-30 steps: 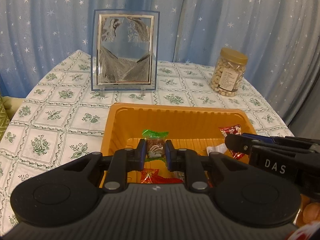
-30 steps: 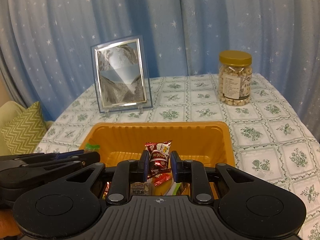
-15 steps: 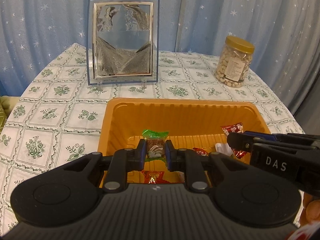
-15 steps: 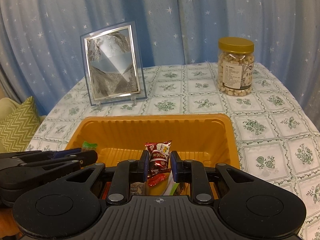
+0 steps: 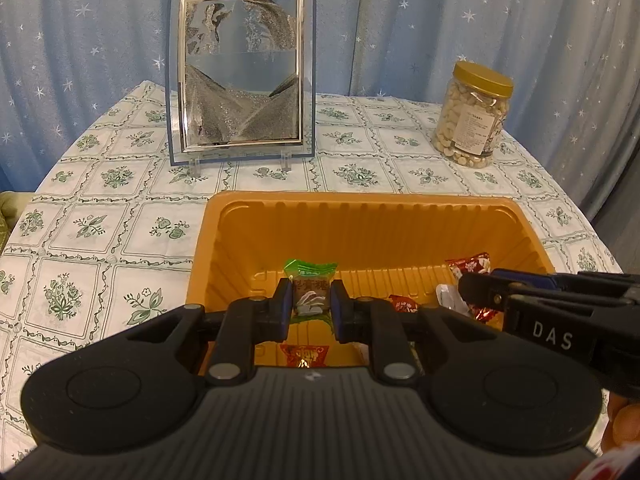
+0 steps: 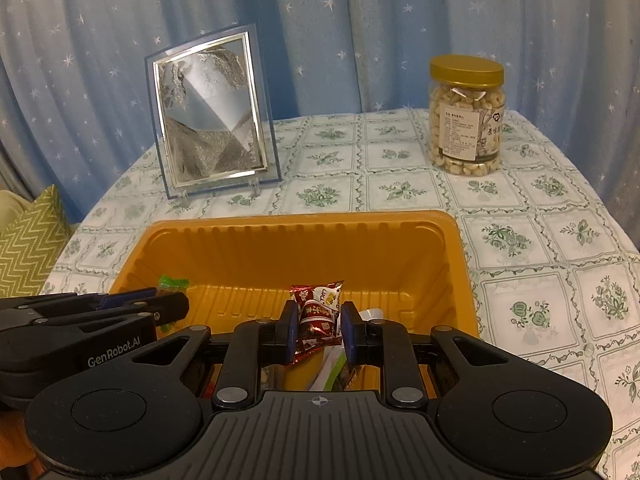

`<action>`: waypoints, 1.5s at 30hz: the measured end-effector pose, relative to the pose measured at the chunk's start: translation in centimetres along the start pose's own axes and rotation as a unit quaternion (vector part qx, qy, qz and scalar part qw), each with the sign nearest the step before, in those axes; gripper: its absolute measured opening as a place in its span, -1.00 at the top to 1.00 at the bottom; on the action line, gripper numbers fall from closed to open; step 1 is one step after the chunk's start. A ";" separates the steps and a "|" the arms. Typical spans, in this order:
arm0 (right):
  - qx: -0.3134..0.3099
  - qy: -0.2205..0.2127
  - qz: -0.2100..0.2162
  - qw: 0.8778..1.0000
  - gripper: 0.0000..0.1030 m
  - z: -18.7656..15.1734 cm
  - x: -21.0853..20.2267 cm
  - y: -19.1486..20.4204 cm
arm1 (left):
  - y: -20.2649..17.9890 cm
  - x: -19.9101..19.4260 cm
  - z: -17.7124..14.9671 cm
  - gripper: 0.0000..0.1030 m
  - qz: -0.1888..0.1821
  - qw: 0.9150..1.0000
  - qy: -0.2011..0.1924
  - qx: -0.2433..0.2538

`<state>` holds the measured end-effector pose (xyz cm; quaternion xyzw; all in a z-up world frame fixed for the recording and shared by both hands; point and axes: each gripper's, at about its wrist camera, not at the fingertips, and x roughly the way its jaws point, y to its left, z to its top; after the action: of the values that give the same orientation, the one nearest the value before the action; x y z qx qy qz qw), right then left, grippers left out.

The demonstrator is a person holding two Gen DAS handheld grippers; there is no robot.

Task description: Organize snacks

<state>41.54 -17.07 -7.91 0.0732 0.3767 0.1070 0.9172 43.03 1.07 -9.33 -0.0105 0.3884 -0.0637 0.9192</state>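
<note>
An orange plastic tray (image 5: 360, 220) sits on the tablecloth; it also shows in the right wrist view (image 6: 304, 236). My left gripper (image 5: 310, 304) is shut on a green-topped snack packet (image 5: 310, 280) and holds it over the tray's near left part. My right gripper (image 6: 319, 320) is shut on a red snack packet (image 6: 318, 308) over the tray's near part. In the left wrist view the right gripper (image 5: 476, 292) enters from the right with the red packet (image 5: 470, 266). Several more wrapped snacks (image 5: 304, 354) lie in the tray below the grippers.
A glass sand-picture frame (image 5: 240, 80) stands behind the tray at the left. A gold-lidded jar of nuts (image 5: 472, 116) stands at the back right. A blue star-patterned curtain hangs behind the table. A green zigzag cushion (image 6: 28, 244) lies off the table's left edge.
Both grippers have moved forward and a little lower over the tray, each still holding its packet. The frame and jar look closer.
</note>
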 end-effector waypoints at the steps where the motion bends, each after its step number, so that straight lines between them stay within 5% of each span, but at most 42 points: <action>1: 0.001 0.000 0.000 1.000 0.56 0.0 0.0 -0.1 | 0.0 0.0 0.0 0.64 0.001 1.000 0.000 0.001; 3: 0.002 -0.001 -0.001 1.000 0.56 0.0 0.0 -0.2 | 0.0 0.0 0.1 0.22 0.008 1.000 -0.004 -0.002; 29: 0.032 -0.015 0.023 0.999 0.55 0.2 -0.5 -0.6 | 0.5 -0.9 0.2 0.21 0.013 1.000 -0.014 -0.001; 31: 0.044 -0.009 0.028 0.999 0.46 0.3 -0.3 -0.8 | 0.5 -0.9 0.2 0.15 0.015 1.000 -0.014 0.000; 33: 0.059 -0.012 0.034 0.998 -0.03 0.3 -0.4 -1.2 | 0.5 -1.0 0.2 0.13 0.016 1.000 -0.014 0.002; 45: 0.057 -0.022 0.016 0.998 -0.05 0.4 -0.8 -1.6 | 0.6 -1.2 0.2 0.08 0.020 1.000 -0.017 0.003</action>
<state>41.48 -18.82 -7.46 0.1335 0.3611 0.0989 0.9176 42.43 1.83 -8.36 -0.0006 0.3730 -0.0466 0.9267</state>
